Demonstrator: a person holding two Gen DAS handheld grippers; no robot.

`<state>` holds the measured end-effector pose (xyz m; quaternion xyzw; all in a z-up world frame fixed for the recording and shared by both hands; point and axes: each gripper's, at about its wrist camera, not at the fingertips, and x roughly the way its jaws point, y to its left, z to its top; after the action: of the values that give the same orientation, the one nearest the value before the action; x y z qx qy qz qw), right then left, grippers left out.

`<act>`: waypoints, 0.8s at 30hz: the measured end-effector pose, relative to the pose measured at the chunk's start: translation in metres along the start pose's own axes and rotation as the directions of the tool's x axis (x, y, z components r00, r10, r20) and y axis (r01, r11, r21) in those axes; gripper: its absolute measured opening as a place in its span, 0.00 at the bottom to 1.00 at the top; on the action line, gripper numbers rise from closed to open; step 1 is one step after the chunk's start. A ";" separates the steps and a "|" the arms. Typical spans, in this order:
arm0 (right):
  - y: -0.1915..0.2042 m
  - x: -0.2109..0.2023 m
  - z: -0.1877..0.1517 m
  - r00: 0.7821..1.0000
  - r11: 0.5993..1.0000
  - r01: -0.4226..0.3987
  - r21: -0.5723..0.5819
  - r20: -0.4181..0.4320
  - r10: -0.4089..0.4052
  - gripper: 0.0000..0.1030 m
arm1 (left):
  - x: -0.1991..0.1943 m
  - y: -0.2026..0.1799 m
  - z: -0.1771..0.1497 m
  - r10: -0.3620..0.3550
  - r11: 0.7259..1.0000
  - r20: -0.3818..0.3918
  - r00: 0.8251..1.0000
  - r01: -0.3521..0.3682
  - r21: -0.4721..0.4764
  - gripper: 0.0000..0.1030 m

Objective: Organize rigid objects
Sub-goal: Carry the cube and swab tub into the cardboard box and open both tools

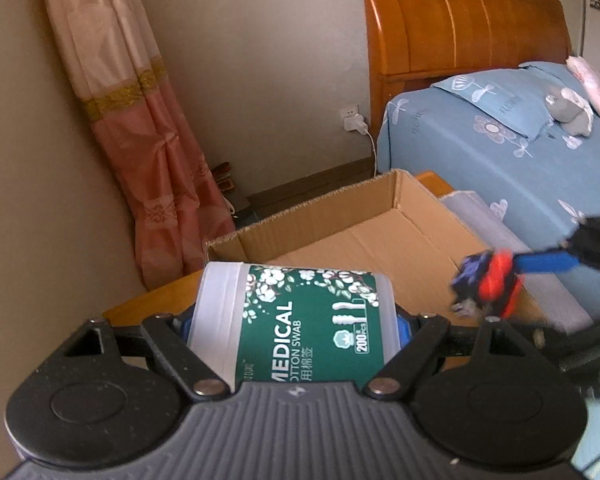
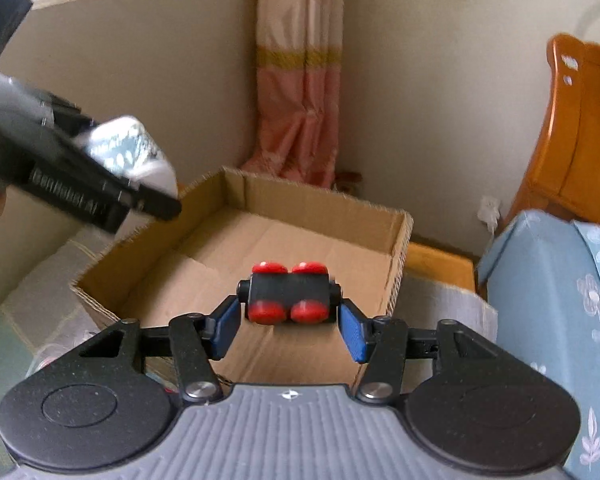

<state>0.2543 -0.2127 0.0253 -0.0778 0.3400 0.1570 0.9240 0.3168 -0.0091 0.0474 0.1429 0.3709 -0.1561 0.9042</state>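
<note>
- The cotton swab tub (image 1: 300, 320) shows a translucent white body and a dark green label, white cotton blossoms printed along its top edge, white lettering.
- The toy car (image 2: 289, 298) is black, four bright red wheels.
- Gripper pads (image 2: 354, 336) are blue, on black linkages.
- The cardboard box (image 2: 316, 204) is plain brown.
- At ten o'clock, the curtain (image 1: 140, 120): cream over salmon pink, gold band between.
- At two o'clock, the bedsheet (image 1: 500, 152): light blue with white flowers.
</note>
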 end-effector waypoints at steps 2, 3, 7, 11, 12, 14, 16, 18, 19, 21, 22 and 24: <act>0.001 -0.004 -0.005 1.000 1.000 0.005 0.007 0.016 -0.005 0.90 | 0.008 0.002 0.004 -0.004 1.000 -0.002 1.000 0.004 -0.009 0.80; 0.001 -0.008 -0.008 1.000 1.000 0.000 0.015 0.021 0.000 0.98 | 0.011 0.003 0.006 -0.007 1.000 -0.005 1.000 0.007 -0.010 0.80; 0.004 -0.018 -0.015 1.000 0.999 -0.010 0.043 0.006 0.010 1.00 | 0.026 0.004 0.015 -0.008 1.000 -0.017 1.000 0.008 -0.004 0.80; 0.009 -0.030 -0.022 1.000 0.999 -0.016 0.044 -0.002 0.016 1.00 | 0.042 0.004 0.025 -0.014 1.000 -0.036 0.999 0.014 -0.002 0.80; 0.011 -0.032 -0.023 1.000 0.999 -0.012 0.044 -0.007 0.013 1.00 | 0.045 0.005 0.027 -0.014 1.000 -0.041 0.999 0.014 -0.006 0.80; 0.013 -0.036 -0.024 1.000 0.999 -0.006 0.039 -0.015 0.007 1.00 | 0.052 0.005 0.031 -0.014 1.000 -0.043 0.999 0.014 -0.012 0.80; 0.015 -0.040 -0.026 1.000 0.999 -0.019 0.038 -0.019 0.019 1.00 | 0.057 0.005 0.034 -0.007 1.000 -0.037 0.999 0.006 -0.015 0.82; 0.015 -0.044 -0.029 0.999 0.999 -0.026 0.045 -0.019 0.027 1.00 | 0.061 0.005 0.034 -0.002 1.000 -0.040 0.999 0.001 -0.025 0.91; 0.015 -0.046 -0.031 0.999 0.998 -0.027 0.052 -0.019 0.028 1.00 | 0.062 0.005 0.034 -0.004 1.000 -0.049 0.999 0.002 -0.031 0.95; 0.017 -0.049 -0.034 0.999 0.998 -0.029 0.057 -0.019 0.031 1.00 | 0.059 0.004 0.030 0.004 0.999 -0.050 0.999 -0.005 -0.032 0.95; 0.018 -0.050 -0.037 0.999 0.998 -0.029 0.057 -0.022 0.030 1.00 | 0.058 0.003 0.027 0.010 1.000 -0.053 0.999 -0.012 -0.026 0.95; 0.021 -0.053 -0.040 0.999 0.998 -0.024 0.058 -0.027 0.025 1.00 | 0.053 0.003 0.023 0.020 0.999 -0.058 0.998 -0.022 -0.023 0.95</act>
<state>0.1847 -0.2160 0.0292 -0.0491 0.3580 0.1573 0.9191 0.3686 -0.0249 0.0256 0.1405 0.3973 -0.1379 0.8963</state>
